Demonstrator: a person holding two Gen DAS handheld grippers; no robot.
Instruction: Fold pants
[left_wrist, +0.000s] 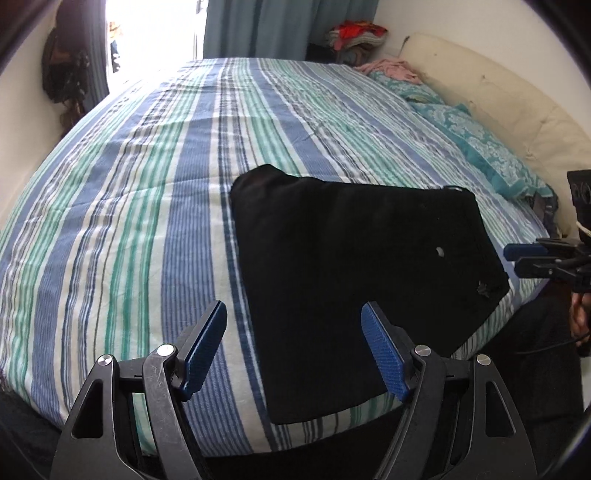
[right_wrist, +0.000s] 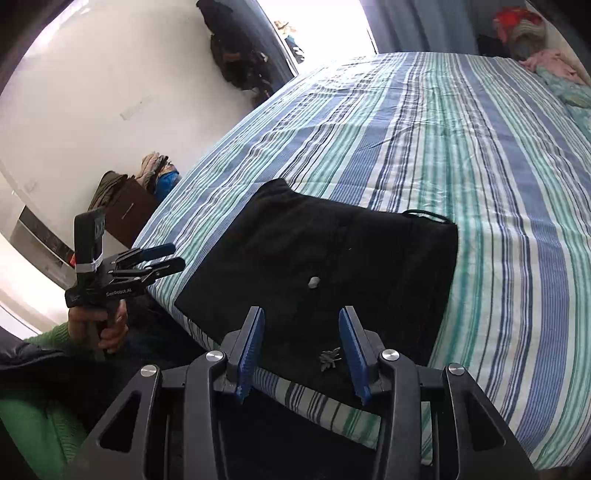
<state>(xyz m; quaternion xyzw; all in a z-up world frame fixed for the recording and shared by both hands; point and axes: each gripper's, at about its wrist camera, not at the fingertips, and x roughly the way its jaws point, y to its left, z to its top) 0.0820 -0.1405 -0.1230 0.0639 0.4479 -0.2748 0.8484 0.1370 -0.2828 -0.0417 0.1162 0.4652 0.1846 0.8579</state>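
The black pants (left_wrist: 354, 280) lie on the bed (left_wrist: 129, 206) near its front edge, already folded into a compact, roughly 4-sided bundle that rests flat on the striped cover. A small white fleck (right_wrist: 313, 282) sits near the bundle's middle, and a cord loop (right_wrist: 424, 216) shows at its far right corner.

Both tongs hang just off the bed's near edge, pointing over it toward the pants and touching nothing. The left tongs (left_wrist: 293, 347) are spread wide, their right pad over the bundle's near left corner. The right tongs (right_wrist: 301, 349) are also spread, holding nothing, centred over the near edge of the fabric.

The bundle's longer side seems to run left to right across the view, though the fisheye makes this uncertain. It lies straight ahead of the right tongs and ahead-right of the left ones, so I judge the right hand the nearer. The fold looks nearly or fully finished.
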